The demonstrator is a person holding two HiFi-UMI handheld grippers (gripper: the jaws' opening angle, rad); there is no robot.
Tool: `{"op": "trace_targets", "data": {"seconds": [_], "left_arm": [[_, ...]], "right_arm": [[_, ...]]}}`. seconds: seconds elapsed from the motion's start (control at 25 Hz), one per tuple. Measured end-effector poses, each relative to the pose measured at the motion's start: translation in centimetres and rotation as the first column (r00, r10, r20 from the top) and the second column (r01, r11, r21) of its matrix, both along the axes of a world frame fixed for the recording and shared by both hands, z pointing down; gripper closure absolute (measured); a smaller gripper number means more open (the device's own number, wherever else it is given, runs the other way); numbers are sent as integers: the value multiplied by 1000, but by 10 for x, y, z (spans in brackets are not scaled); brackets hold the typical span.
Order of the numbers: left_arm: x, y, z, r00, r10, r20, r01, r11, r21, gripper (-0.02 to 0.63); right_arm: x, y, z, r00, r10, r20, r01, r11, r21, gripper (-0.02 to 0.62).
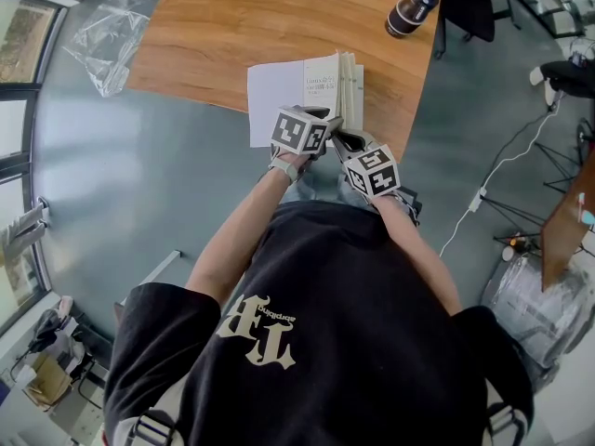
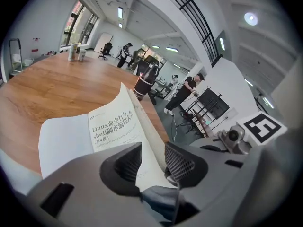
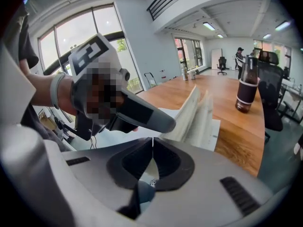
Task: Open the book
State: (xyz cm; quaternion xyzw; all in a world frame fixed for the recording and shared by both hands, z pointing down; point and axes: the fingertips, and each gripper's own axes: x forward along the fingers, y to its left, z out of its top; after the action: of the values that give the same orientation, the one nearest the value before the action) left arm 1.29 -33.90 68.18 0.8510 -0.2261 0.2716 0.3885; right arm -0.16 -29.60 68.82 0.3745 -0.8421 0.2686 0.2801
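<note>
The book [image 1: 321,86] lies open at the near edge of the table [image 1: 232,26], its spine running near to far, just beyond both grippers. The left gripper [image 2: 154,162] has its jaws apart, astride the raised title page [image 2: 111,126]. The right gripper [image 3: 152,148] has its jaws together, just right of it.

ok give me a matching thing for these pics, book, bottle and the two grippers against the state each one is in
1 book
2 bottle
3 left gripper
4 right gripper

a jaws together
b lying open, pages fanned up
c upright on the table
d jaws apart, a page between them

Pairs: 1-b, 2-c, 3-d, 4-a
</note>
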Motion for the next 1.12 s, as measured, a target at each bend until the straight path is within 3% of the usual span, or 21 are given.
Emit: {"op": "trace_targets", "data": {"seconds": [0.28, 0.32, 0.36, 0.68, 0.88, 1.12], "left_arm": [[-9, -2, 17, 997, -58, 52, 60, 997, -45, 468], [-11, -3, 19, 996, -63, 62, 66, 997, -47, 490], [-14, -4, 22, 995, -68, 74, 72, 996, -48, 561], [-23, -6, 23, 993, -103, 52, 107, 991, -79, 592], [-54, -9, 18, 988, -141, 55, 145, 986, -78, 595], [-105, -13, 26, 977, -191, 97, 197, 978, -63, 595]], "right_arm": [[-28, 8, -3, 993, -115, -20, 115, 993, 33, 606], [-29, 8, -2, 992, -123, -28, 124, 992, 34, 606], [-29, 8, -1, 991, -127, -34, 128, 991, 32, 606], [-27, 6, -7, 989, -147, -14, 147, 988, 39, 604], [-16, 5, -15, 986, -162, -39, 165, 984, 69, 586], [15, 0, -8, 989, -108, -100, 115, 991, 63, 586]]}}
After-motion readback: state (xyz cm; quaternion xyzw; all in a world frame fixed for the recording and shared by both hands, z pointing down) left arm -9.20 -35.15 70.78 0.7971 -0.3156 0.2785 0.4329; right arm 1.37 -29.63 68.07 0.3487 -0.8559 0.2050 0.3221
